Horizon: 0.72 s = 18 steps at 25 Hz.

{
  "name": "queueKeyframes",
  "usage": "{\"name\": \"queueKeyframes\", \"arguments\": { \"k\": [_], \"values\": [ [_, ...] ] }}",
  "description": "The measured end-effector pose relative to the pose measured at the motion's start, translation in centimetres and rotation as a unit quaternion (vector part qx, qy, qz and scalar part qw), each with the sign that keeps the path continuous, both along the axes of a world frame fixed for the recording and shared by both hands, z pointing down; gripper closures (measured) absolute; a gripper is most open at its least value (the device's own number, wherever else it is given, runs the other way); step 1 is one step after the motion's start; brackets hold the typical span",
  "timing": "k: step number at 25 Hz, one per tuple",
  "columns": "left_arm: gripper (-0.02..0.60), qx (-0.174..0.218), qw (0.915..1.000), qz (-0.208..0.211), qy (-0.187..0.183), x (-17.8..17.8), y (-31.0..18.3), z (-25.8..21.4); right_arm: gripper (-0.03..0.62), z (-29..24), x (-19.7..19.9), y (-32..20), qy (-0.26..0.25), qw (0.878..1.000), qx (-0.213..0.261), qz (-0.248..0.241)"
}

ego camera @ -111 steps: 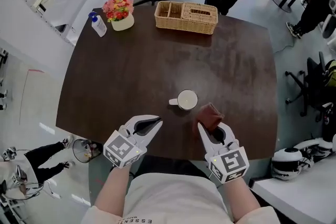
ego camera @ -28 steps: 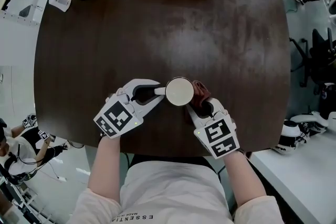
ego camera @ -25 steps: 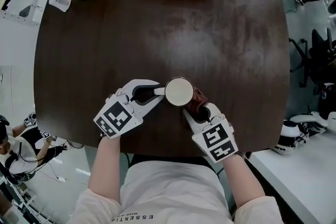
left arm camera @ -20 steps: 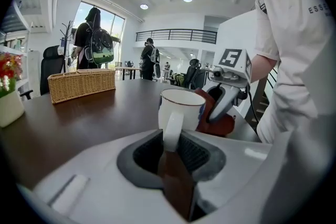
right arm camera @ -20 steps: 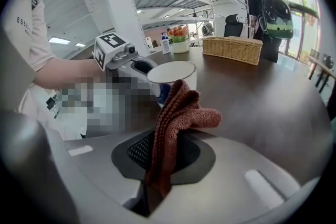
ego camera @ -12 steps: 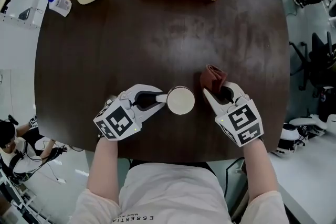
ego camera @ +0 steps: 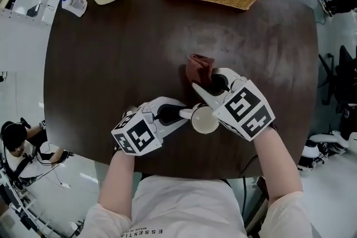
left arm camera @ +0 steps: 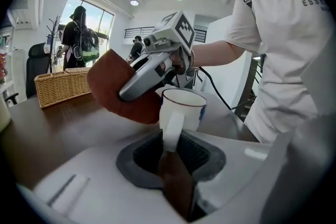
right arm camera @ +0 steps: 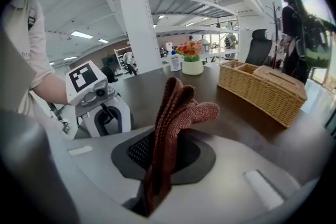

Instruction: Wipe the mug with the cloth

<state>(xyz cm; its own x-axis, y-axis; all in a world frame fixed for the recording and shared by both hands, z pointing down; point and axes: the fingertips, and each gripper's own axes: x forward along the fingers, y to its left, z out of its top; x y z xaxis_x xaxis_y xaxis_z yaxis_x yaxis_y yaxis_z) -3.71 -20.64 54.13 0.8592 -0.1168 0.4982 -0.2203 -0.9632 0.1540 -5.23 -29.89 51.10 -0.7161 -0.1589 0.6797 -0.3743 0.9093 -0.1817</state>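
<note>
Mug, lower centre: rigid, light, probably breakable ceramic; left gripper clamps its handle, the surest hold. Right gripper pinches soft cloth.

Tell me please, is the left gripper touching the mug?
Touching. In the left gripper view, the left gripper has its jaws shut on the white handle of the mug.
</note>
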Motion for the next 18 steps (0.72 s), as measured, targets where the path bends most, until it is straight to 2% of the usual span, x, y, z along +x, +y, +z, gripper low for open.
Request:
{"name": "queueKeyframes", "arguments": {
  "k": [4,9,13,18],
  "values": [
    [0.502,-0.009,0.9999,-0.007,0.002,0.0,0.0,-0.1,0.515,-0.4,-2.6,2.3,-0.010,0.995,-0.069,-0.067],
    [0.502,-0.014,0.9999,-0.010,0.004,0.2,0.2,-0.4,0.516,0.2,-3.0,4.4,0.009,0.987,-0.113,-0.116],
    [0.502,-0.014,0.9998,-0.011,0.003,0.0,0.3,-0.4,0.516,1.1,-2.0,4.7,0.018,0.983,-0.143,-0.111],
    [0.502,-0.019,0.9995,-0.024,0.000,-0.3,0.3,-0.1,0.516,1.2,-0.8,4.0,-0.024,0.979,-0.195,-0.063]
  ]
}}
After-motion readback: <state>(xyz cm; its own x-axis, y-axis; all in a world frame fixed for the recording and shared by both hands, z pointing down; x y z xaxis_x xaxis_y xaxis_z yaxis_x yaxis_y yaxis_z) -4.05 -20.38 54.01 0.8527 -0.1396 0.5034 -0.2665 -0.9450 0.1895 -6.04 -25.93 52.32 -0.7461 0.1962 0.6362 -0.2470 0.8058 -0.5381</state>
